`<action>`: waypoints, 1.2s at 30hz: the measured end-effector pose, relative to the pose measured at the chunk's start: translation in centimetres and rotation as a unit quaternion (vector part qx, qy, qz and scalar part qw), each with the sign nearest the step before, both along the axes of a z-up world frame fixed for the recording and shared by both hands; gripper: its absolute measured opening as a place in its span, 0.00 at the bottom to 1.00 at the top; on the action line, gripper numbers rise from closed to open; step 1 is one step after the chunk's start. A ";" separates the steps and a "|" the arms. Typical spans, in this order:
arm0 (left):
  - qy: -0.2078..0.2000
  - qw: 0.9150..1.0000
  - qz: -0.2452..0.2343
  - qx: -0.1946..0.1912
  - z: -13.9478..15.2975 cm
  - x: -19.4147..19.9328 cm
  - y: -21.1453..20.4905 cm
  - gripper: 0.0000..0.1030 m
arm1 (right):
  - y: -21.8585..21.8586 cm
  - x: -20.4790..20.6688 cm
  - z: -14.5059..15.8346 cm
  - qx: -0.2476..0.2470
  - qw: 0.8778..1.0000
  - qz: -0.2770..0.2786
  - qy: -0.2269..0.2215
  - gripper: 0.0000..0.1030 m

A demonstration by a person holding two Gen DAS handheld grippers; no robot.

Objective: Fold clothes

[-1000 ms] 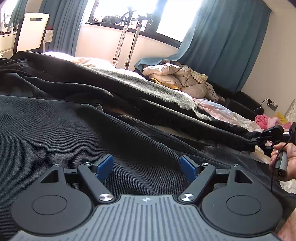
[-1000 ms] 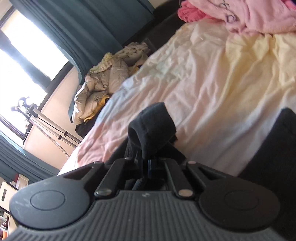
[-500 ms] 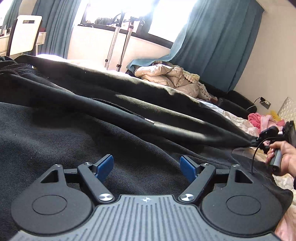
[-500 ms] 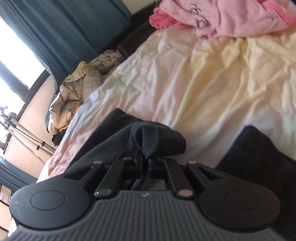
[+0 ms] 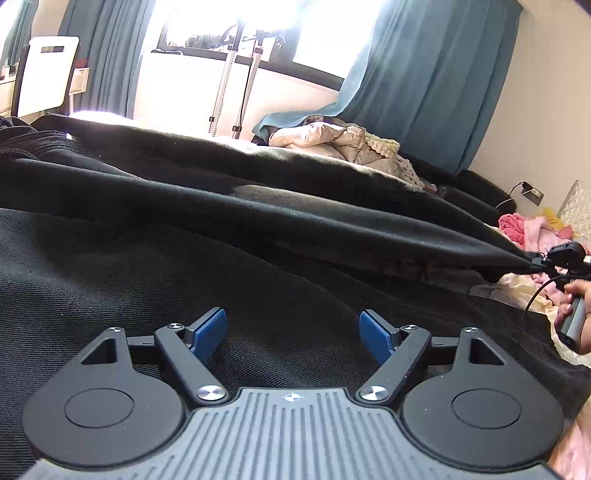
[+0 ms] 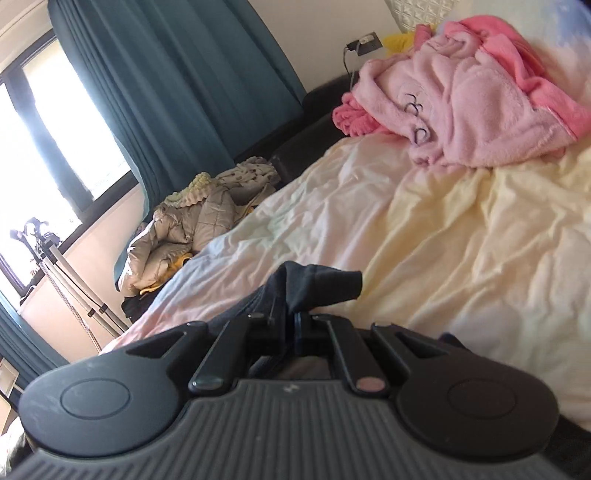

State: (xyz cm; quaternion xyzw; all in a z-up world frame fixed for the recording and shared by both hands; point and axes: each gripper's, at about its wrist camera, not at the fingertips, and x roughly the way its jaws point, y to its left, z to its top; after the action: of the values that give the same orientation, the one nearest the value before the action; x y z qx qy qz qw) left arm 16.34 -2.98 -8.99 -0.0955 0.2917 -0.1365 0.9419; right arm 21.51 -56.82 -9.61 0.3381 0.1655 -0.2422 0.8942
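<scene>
Left gripper (image 5: 293, 330): we log its blue pads (image 5: 207, 332) spread wide, nothing between them, hovering low over the black garment (image 5: 184, 266).

Right gripper (image 6: 293, 325): we log its jaws pressed together on a corner of the black garment (image 6: 317, 284); a tuft of cloth pokes out past the tips. In the left wrist view the same gripper (image 5: 550, 262) sits at the far right edge, a hand (image 5: 574, 302) around its handle, with a taut fold of the garment running to it.

Black garment: spread across the bed, filling most of the left wrist view in long ridges (we cannot tell what kind of clothing it is). One corner is lifted off the sheet in the right gripper.

Sheet (image 6: 461, 229): pale yellow to pink, wrinkled, bare beyond the held corner.

Pink robe (image 6: 480, 103): fleece, heaped at the far end of the bed, well apart from the black garment.

Beige jacket (image 6: 192, 229): quilted, piled beside the bed under the curtain (image 6: 177, 92).

Curtain: teal, hanging at a bright window (image 5: 258, 26).

Stand (image 5: 236, 81): metal legs, by the window.

Chair (image 5: 40, 74): white back, far left.

Outlet (image 6: 364, 40): on the wall, a cable plugged in.
</scene>
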 end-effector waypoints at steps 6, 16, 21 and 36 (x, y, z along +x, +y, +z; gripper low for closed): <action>0.004 1.000 -0.002 0.008 -0.3 0.0 -0.2 0.80 | -0.1 -3.3 -4.6 0.045 0.999 -0.022 0.021 0.11; -0.005 1.000 0.003 0.012 0.4 -0.9 -0.2 0.80 | 9.5 -8.7 1.3 -0.093 0.992 0.063 0.049 0.49; 0.012 0.999 -0.020 0.034 -0.5 -2.5 -0.9 0.80 | 14.8 -11.8 3.0 -0.126 0.982 0.131 0.051 0.49; -0.052 0.994 0.000 0.096 2.3 -8.3 0.0 0.85 | 20.5 -17.1 3.2 -0.143 0.967 0.207 0.030 0.52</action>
State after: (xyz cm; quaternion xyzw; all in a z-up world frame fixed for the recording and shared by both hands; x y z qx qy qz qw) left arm 8.00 -2.94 -6.73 0.0028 0.2540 -0.1129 0.9606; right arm 4.45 -36.28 -6.38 0.1576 0.2220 -0.0832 0.9586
